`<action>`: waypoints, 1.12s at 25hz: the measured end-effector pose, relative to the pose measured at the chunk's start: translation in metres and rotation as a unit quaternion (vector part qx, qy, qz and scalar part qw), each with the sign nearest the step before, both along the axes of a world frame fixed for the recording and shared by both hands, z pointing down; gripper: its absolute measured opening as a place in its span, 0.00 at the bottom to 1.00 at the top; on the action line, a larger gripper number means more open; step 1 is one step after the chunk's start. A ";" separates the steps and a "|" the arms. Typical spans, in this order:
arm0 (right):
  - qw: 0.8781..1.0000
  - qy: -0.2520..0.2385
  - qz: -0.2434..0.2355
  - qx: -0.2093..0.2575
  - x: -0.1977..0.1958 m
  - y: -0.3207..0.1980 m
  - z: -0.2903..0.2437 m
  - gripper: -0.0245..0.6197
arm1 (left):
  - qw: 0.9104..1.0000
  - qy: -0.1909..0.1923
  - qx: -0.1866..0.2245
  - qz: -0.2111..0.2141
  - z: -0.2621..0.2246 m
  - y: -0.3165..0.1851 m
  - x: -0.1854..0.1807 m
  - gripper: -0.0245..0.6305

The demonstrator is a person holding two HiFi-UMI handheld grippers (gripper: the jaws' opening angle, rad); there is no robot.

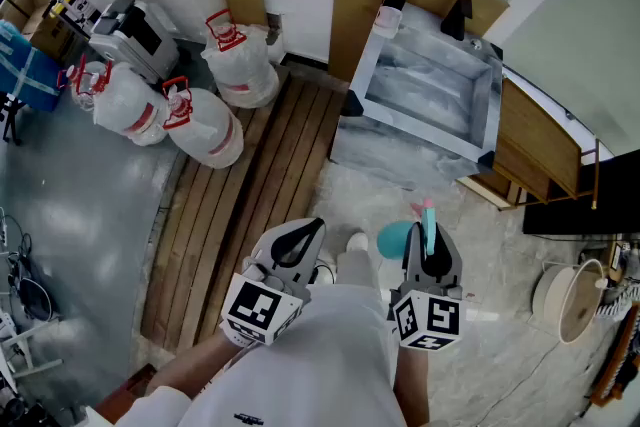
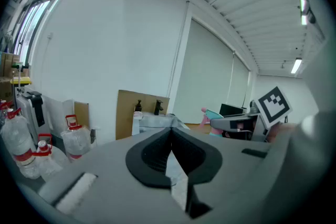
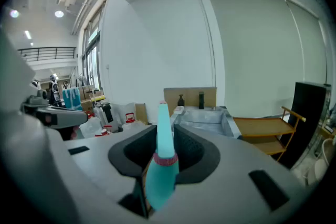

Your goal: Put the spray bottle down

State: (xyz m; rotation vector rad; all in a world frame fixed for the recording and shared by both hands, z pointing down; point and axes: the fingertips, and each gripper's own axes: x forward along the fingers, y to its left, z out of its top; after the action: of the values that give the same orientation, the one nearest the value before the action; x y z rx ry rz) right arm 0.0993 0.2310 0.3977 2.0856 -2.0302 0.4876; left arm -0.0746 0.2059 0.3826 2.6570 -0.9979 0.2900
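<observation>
No legible text, brand, number or sign noted; left tool [image 1: 305, 235] and right tool [image 1: 430, 247] bear only coded square markers.

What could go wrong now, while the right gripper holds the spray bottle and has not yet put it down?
1. The right gripper grips the spray bottle only near its thin neck, so the teal body may swing or slip.
2. Below it seems to be only floor, with the sink further ahead; opening here would likely drop it.
3. The left gripper, jaws together and empty, is close beside the bottle and might knock it.
</observation>
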 end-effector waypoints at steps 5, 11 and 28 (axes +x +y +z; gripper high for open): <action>1.000 -0.013 0.002 -0.009 -0.012 0.059 0.001 0.19 | 1.000 -0.001 -0.001 -0.013 -0.007 0.035 -0.011 0.04; 0.999 0.002 -0.035 0.012 -0.018 0.076 -0.016 0.19 | 1.000 -0.002 0.000 -0.021 -0.012 0.063 -0.007 0.04; 0.999 0.000 -0.037 0.030 -0.046 0.065 -0.030 0.18 | 1.000 0.006 0.006 -0.029 -0.016 0.067 -0.052 0.04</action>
State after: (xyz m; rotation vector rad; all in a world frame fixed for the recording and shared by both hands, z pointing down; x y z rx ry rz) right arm 0.0535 0.2959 0.3681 2.0358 -2.1386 0.4202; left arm -0.1267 0.2725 0.3661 2.6310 -1.0748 0.2562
